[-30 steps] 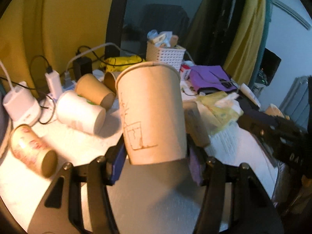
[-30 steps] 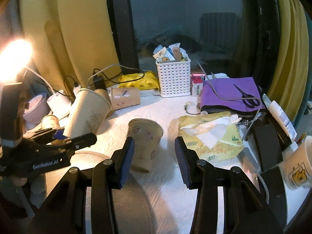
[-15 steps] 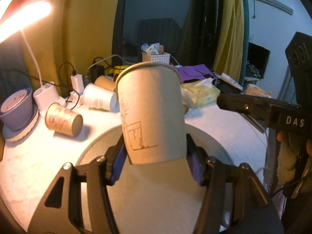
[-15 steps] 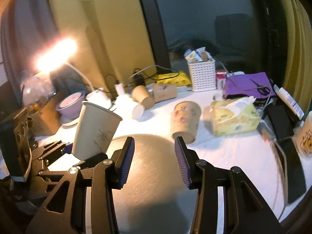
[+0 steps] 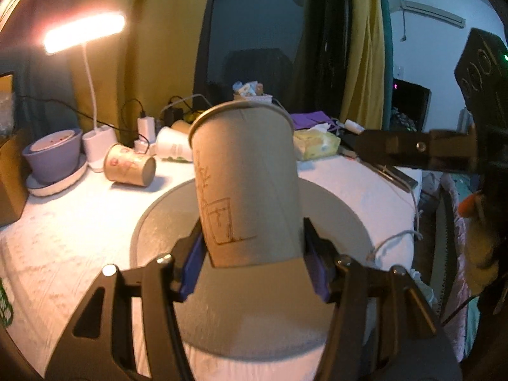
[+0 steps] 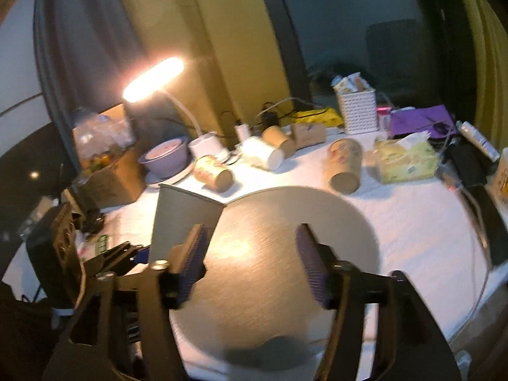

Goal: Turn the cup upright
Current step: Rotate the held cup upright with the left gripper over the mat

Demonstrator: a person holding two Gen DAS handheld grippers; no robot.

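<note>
My left gripper [image 5: 254,263] is shut on a tan paper cup [image 5: 244,177] with a plant drawing, held upright with its rim on top, above a round grey mat [image 5: 336,209]. The same cup [image 6: 184,222] shows at the left of the right wrist view, with the left gripper [image 6: 127,254] below it. My right gripper [image 6: 250,266] is open and empty above the grey mat [image 6: 279,222]. Several other paper cups lie on their sides on the white table: a floral one [image 6: 344,165], a pink-patterned one [image 5: 130,165] and a white one [image 5: 173,147].
A lit desk lamp [image 5: 84,31], a purple bowl [image 5: 52,154] on a plate, chargers and cables stand at the back left. A yellow tissue pack [image 6: 404,158], a white basket [image 6: 357,111] and a purple cloth [image 6: 419,123] are at the back right. A cardboard box [image 6: 108,177] stands left.
Both grippers have pulled back and risen from the table. The left one still holds the cup upright over the grey mat. The right gripper stays open.
</note>
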